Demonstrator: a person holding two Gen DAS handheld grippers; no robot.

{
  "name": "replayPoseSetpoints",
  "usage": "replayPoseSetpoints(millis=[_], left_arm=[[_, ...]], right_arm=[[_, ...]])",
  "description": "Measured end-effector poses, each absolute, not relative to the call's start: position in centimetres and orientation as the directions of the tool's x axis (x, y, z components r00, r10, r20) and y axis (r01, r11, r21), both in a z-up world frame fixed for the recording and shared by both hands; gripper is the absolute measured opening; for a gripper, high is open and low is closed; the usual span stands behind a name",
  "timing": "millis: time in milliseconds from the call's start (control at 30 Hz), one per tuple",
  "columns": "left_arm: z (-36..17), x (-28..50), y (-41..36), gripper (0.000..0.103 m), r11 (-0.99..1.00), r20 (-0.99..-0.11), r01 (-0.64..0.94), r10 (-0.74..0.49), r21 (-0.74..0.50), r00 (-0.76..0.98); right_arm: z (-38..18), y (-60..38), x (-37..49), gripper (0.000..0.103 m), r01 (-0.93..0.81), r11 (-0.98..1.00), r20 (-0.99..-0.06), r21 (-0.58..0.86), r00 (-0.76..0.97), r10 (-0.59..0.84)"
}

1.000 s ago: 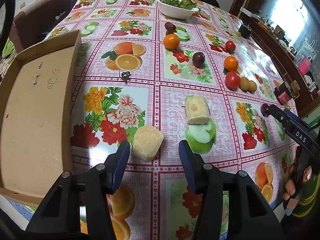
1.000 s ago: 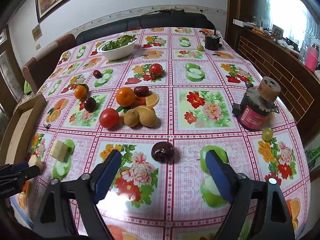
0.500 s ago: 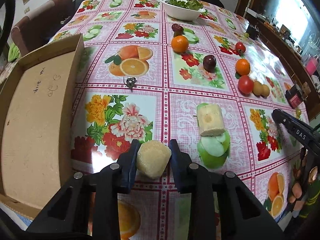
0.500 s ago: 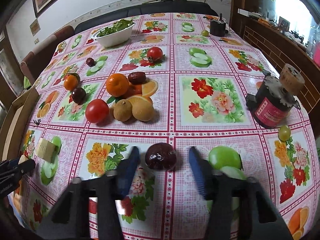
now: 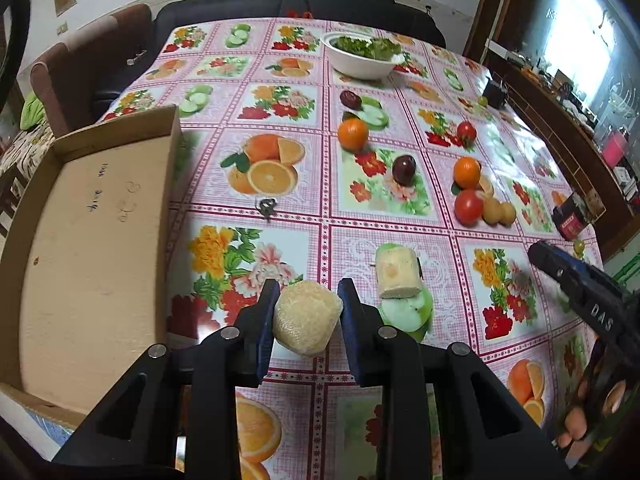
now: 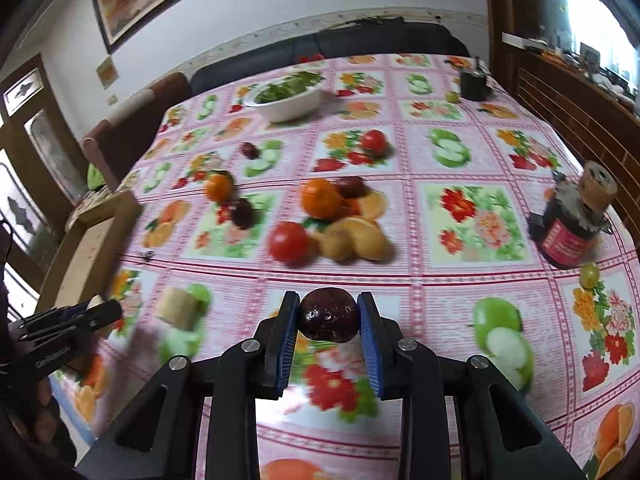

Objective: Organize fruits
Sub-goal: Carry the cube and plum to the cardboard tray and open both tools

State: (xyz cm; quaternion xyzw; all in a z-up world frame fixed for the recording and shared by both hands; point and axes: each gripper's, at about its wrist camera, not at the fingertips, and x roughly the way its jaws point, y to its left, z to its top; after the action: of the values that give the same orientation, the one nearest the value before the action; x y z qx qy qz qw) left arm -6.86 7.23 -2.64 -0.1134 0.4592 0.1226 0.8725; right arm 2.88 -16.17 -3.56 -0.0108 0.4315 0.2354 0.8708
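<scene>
A second ago both pairs of tongs stood wide open over the bench [image 5: 400, 216]; now each has closed on a piece. Our left tongs [image 5: 307, 322] clamp the pale peeled fruit chunk [image 5: 306, 323], and it seems lifted just clear of the flowered cloth, close beside the cardboard box [image 5: 92, 240]. Our right tongs [image 6: 328, 318] grip the dark plum [image 6: 329, 315], with the background smeared as though we are already moving. We judge both picks done and the carry to the box next.

As for writing: the right tongs, seen from the left view, bear the letters "DAS". The box floor carries handwritten marks we cannot read, and the jar [image 6: 570, 226] has a red label too blurred to make out.
</scene>
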Motion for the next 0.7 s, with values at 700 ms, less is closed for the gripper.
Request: replayPoseSetpoints(millis=[700], left_arm=[[-0.3,-10.8,11.0,0.027,0.906,-0.791,-0.409,0.170,-0.109,0.587]], right_arm=[[-1.1,-8.5,-1.7,0.030,-0.606,0.763,-0.711,0.225,0.434,0.554]])
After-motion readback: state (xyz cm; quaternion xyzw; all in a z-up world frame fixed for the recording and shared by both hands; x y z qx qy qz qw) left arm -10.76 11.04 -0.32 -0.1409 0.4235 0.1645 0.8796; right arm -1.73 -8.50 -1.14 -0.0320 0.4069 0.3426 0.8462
